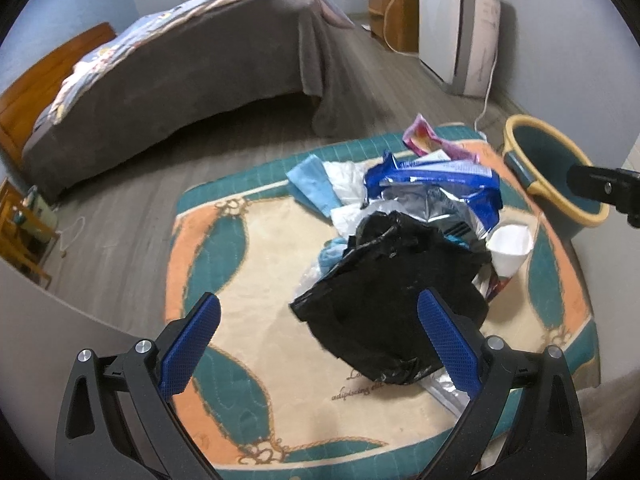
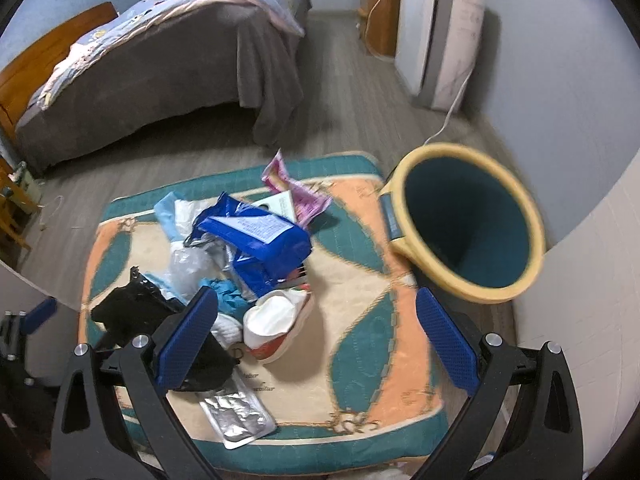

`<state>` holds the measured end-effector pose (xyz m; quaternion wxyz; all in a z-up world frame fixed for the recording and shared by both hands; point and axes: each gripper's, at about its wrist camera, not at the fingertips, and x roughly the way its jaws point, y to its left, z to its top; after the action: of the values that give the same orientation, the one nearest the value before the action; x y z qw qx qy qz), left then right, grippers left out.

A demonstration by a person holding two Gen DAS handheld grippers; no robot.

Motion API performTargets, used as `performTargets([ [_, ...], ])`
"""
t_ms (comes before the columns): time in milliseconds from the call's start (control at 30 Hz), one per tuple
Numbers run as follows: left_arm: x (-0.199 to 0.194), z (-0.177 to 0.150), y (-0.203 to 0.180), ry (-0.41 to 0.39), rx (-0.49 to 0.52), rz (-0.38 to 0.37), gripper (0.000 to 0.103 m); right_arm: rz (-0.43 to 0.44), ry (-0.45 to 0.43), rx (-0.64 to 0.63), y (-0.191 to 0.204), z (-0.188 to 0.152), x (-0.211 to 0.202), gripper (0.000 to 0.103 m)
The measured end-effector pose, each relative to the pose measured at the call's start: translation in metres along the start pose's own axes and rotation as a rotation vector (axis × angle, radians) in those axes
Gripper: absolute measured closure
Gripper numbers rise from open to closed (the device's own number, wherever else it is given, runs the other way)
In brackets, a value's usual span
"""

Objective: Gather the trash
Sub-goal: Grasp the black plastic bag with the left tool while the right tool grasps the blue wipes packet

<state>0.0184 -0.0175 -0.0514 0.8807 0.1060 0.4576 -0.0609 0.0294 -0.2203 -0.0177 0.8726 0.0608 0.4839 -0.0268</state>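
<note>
Two hand-held grippers with black frames and blue-padded fingers hang over a teal, orange and cream patterned floor mat [image 1: 248,240] in a bedroom, where a heap of trash lies near the mat's middle. Both pairs of fingers stand wide apart and clasp nothing: the left gripper [image 1: 318,344] frames a crumpled black plastic bag [image 1: 392,300] on the near side of the heap, while the right gripper [image 2: 316,340] hovers over the mat's right half with a crushed white paper cup with a red base [image 2: 276,324] just inside its left finger. On the heap's far side sits a blue-and-silver foil snack bag [image 2: 260,244], with a pink-and-white wrapper [image 2: 296,188] beyond it near the mat's far edge. Light-blue and white plastic scraps [image 1: 320,184] lie at the heap's left, and a flat silver foil packet [image 2: 236,412] rests on the mat's near edge, partly under the black bag. A round teal bin with a yellow rim [image 2: 468,224] stands open-mouthed just off the mat's far right corner. Beyond the mat, across the grey wood-plank floor [image 1: 168,168], stands a bed draped in a grey cover [image 1: 180,68], and a white appliance [image 1: 456,28] stands against the far wall.
</note>
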Motion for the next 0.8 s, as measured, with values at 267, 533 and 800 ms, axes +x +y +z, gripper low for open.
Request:
performTargets([
  [267, 0.018, 0.014, -0.006, -0.014, 0.080, -0.036, 0.005, 0.092, 0.083, 0.034, -0.005, 0.015, 0.036, 0.012],
  [533, 0.036, 0.021, -0.013, 0.013, 0.117, -0.068, 0.007, 0.101, 0.134, -0.039, 0.018, 0.025, 0.075, 0.016],
  [800, 0.042, 0.017, -0.026, 0.030, 0.193, -0.074, 0.009, 0.054, 0.115, -0.242, 0.045, 0.034, 0.101, 0.012],
])
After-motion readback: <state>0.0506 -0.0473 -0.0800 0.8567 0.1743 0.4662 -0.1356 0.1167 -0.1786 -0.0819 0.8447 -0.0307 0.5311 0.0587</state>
